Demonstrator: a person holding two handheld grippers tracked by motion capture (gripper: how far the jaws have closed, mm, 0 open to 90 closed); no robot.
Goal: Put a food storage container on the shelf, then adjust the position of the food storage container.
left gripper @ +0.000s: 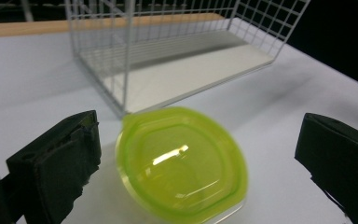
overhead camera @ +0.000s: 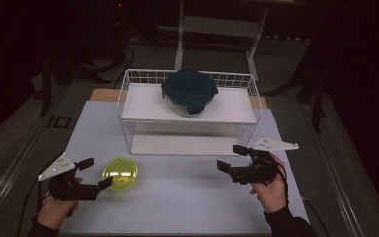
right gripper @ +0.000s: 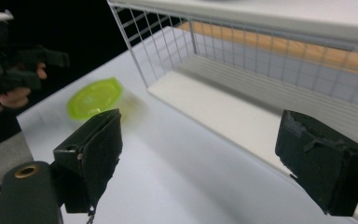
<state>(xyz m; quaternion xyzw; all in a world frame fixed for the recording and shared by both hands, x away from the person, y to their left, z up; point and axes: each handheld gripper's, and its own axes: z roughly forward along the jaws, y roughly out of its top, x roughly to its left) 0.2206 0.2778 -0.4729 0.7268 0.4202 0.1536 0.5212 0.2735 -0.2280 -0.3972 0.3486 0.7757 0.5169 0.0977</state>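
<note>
A pale tabletop [overhead camera: 187, 197] is seen from above, carrying everything in the scene. Toward its far edge, a white wire rack [overhead camera: 128, 98] with two white shelves is placed, its long side running parallel to that edge. On the upper shelf, near the middle, a round glass container with a dark teal lid [overhead camera: 189, 91] is set; the lower shelf is seen bare in both gripper views.

Near the front left corner of the tabletop, the left gripper [overhead camera: 95, 174] is held in a person's hand, with its jaws spread wide apart. Near the front right corner, the right gripper [overhead camera: 231, 158] is held in the other hand, its jaws likewise wide apart and nothing between them; it is pointed toward the left side of the tabletop.

A small yellow-green lid [overhead camera: 120, 174] is laid flat on the tabletop, just in front of the rack's left end. It is flanked by the left gripper's jaws in the left gripper view [left gripper: 182, 163], with a gap left on either side, so that it is not gripped. In the right gripper view it [right gripper: 94, 98] is seen farther off, well apart from the right gripper.
</note>
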